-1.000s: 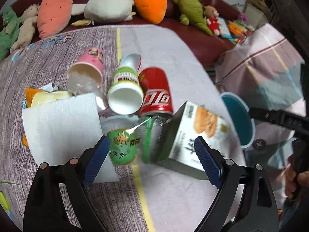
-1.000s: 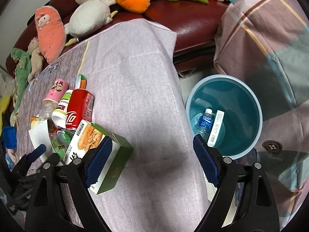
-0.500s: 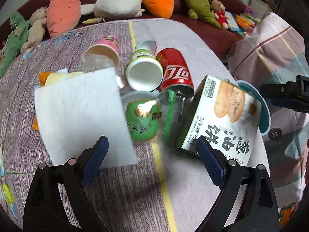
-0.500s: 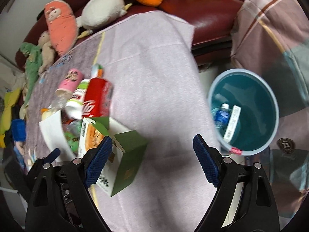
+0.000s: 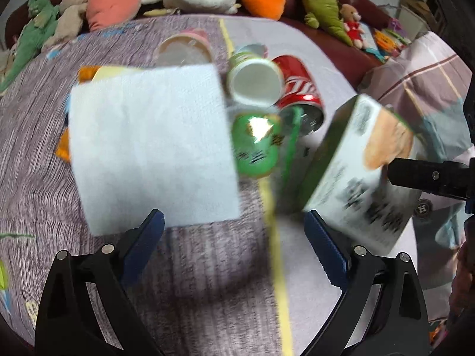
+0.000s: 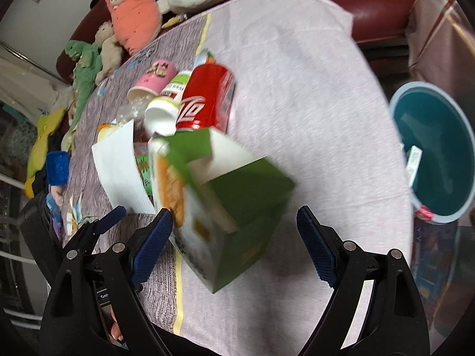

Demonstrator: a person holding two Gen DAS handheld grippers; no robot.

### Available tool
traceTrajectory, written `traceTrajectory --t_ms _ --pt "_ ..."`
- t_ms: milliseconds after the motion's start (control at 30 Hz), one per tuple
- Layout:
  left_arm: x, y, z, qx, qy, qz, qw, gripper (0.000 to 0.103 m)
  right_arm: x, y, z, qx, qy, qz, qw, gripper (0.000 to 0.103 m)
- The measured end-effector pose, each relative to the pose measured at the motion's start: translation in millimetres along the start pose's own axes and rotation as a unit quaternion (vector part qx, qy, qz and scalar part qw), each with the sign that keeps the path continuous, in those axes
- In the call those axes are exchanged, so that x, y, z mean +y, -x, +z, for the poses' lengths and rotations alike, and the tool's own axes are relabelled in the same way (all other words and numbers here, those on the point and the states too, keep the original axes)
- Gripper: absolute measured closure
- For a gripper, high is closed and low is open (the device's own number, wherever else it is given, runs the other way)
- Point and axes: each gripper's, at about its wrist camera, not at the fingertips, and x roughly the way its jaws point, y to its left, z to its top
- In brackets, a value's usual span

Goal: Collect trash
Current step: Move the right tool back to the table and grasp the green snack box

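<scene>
- Green cardboard, the biscuit box (image 6: 225,216), sits at the table's near edge between your right gripper (image 6: 234,237) jaws, which gape wide and hold nothing.
- Bring the right side in until both pads (image 6: 151,243) bracket the box's flat faces, then squeeze; the open flap could crumple.
- Your left gripper (image 5: 234,249) is wide too, empty, hovering near the white tissue (image 5: 151,148).
- The teal bin (image 6: 433,154) waits off the table's right side.
</scene>
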Motion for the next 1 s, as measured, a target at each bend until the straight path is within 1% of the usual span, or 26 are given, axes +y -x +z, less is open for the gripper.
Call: traceTrajectory --t_ms 33,100,167,200,233,267,300,333,400,433,500,600,667,733,767,800,900,967,1000 --pt "4 -1 -1 0.002 0.004 0.0 1.0 0.007 1 -4 -1 0.003 0.003 0.005 1.0 0.021" --pt "13 -1 -3 0.005 0.016 0.002 0.9999 0.007 8 -12 -3 0.004 0.015 0.003 1.0 0.021" --pt "19 1 -5 0.003 0.025 0.004 0.9997 0.007 13 -13 -6 -0.004 0.023 0.013 1.0 0.023" --pt "23 3 -4 0.0 0.028 0.008 0.9996 0.007 15 -11 -7 -0.01 0.028 0.016 0.999 0.035" --pt "24 4 -4 0.0 0.03 0.007 0.9995 0.007 18 -10 -7 -0.013 0.035 0.019 0.999 0.05" --pt "26 5 -4 -0.001 0.033 0.006 0.9995 0.007 22 -8 -7 -0.014 0.041 0.029 0.999 0.058" --pt "26 5 -3 -0.001 0.034 0.005 0.9994 0.007 24 -7 -7 -0.013 0.042 0.035 0.998 0.07" --pt "26 6 -2 -0.002 0.034 0.005 0.9994 0.007 24 -6 -6 -0.013 0.045 0.039 0.998 0.071" --pt "26 6 -1 -0.004 0.035 0.005 0.9994 0.007 23 -5 -4 -0.011 0.044 0.037 0.998 0.069" --pt "27 7 -1 -0.005 0.038 0.003 0.9993 0.007 20 -4 -3 -0.01 0.038 0.036 0.999 0.057" --pt "26 13 2 -0.009 0.043 -0.006 0.999 0.007 10 1 -3 -0.019 0.023 0.028 0.999 0.046" --pt "17 24 15 -0.026 0.033 -0.012 0.9991 0.007 -1 10 0 -0.029 0.009 0.028 0.999 0.045" --pt "8 29 27 -0.036 0.022 -0.011 0.9991 0.007 -12 16 5 -0.041 -0.006 0.023 0.999 0.039" --pt "-5 30 40 -0.046 0.013 -0.008 0.9988 0.007 -20 20 8 -0.047 -0.018 0.023 0.998 0.038" --pt "-10 27 45 -0.049 0.006 -0.003 0.9988 0.007 -23 20 10 -0.048 -0.021 0.024 0.998 0.038" --pt "-19 21 49 -0.047 -0.004 0.012 0.9988 0.007 -26 21 10 -0.048 -0.023 0.025 0.998 0.038" --pt "-28 3 49 -0.025 -0.016 0.032 0.999 0.007 -33 21 11 -0.043 -0.027 0.032 0.998 0.036" --pt "-27 2 41 -0.037 -0.02 0.045 0.9981 0.007 -36 21 12 -0.045 -0.03 0.038 0.998 0.031" --pt "-25 3 37 -0.039 -0.021 0.045 0.998 0.007 -37 20 13 -0.045 -0.029 0.041 0.998 0.03"
